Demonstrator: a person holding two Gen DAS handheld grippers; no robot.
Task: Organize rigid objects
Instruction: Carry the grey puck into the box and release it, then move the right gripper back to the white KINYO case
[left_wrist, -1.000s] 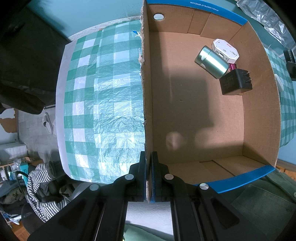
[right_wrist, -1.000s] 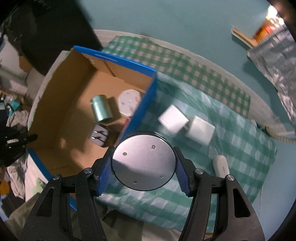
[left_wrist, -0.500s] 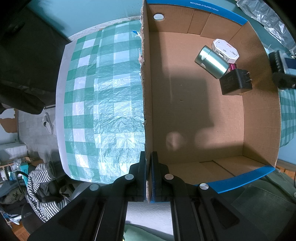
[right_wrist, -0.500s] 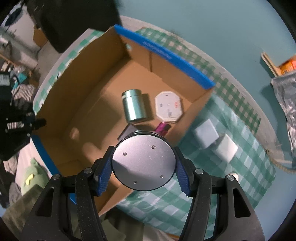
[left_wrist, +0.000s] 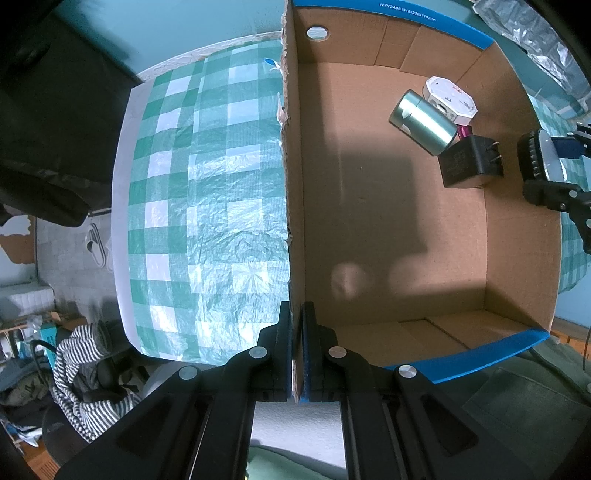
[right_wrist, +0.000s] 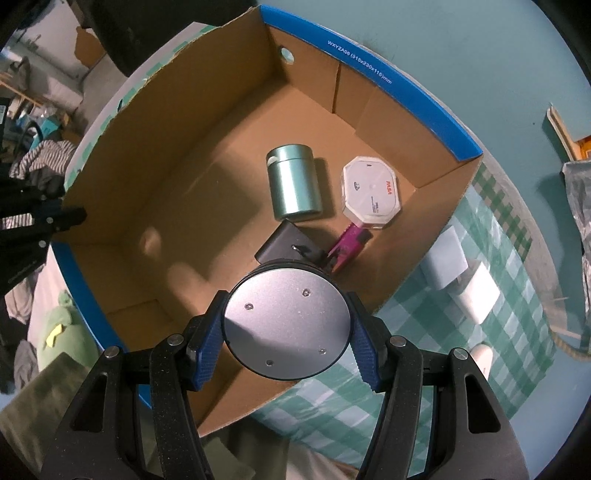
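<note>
The right gripper (right_wrist: 286, 326), half open and clamped on a round metal disc (right_wrist: 286, 325), hangs above the cardboard box's (right_wrist: 369, 88) near wall, its bare floor toward ten o'clock, while the left gripper (left_wrist: 297, 354), closed, pinches the opposite wall.

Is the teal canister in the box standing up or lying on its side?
Lying on its side. The teal canister shows its full curved wall along the cardboard box floor, lid end toward the far wall.

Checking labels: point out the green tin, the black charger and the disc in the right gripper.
green tin (right_wrist: 293, 188), right wrist view, side wall
black charger (left_wrist: 466, 166), left wrist view, top face
disc (right_wrist: 286, 323), right wrist view, flat face
</note>
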